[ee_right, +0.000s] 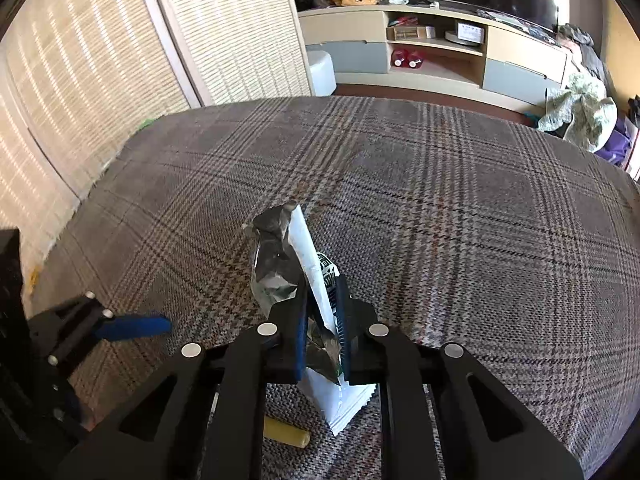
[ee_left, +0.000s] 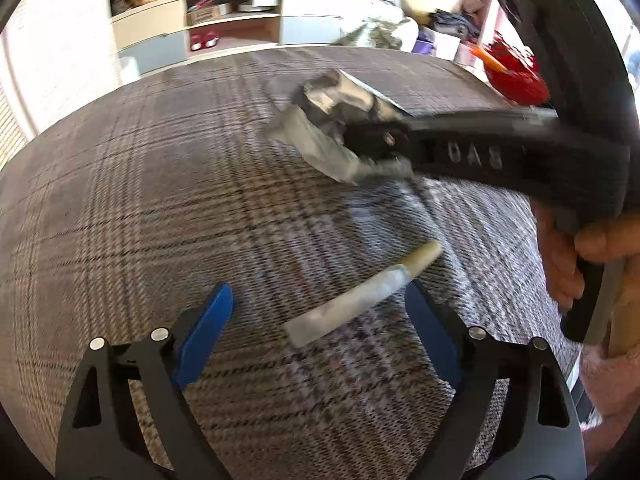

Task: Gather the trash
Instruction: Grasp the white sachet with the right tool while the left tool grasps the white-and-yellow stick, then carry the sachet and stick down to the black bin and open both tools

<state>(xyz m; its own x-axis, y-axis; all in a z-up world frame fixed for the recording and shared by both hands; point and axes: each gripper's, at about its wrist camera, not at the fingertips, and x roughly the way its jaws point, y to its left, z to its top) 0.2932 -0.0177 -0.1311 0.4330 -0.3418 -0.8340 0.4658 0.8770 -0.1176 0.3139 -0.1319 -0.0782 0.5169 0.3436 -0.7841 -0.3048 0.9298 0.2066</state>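
A crumpled silver-and-white snack wrapper [ee_right: 292, 256] stands up from the plaid carpet [ee_right: 460, 208], and my right gripper [ee_right: 322, 292] is shut on its lower part. In the left wrist view the same wrapper [ee_left: 320, 120] hangs from the right gripper [ee_left: 360, 148], which comes in from the right. A pale stick-shaped wrapper with a yellowish end [ee_left: 360, 296] lies on the carpet between the blue pads of my left gripper [ee_left: 320, 292], which is open and does not touch it. Its yellow end [ee_right: 286, 434] shows under the right gripper.
A person's hand [ee_left: 568, 256] holds the right gripper's handle. A low cabinet [ee_right: 440, 48] with shelves lines the far wall. Woven screen doors [ee_right: 120, 60] stand on the left, a white bin [ee_right: 320, 72] beside them. A cloth pile [ee_right: 580, 112] and red item [ee_left: 516, 76] lie at the carpet's edge.
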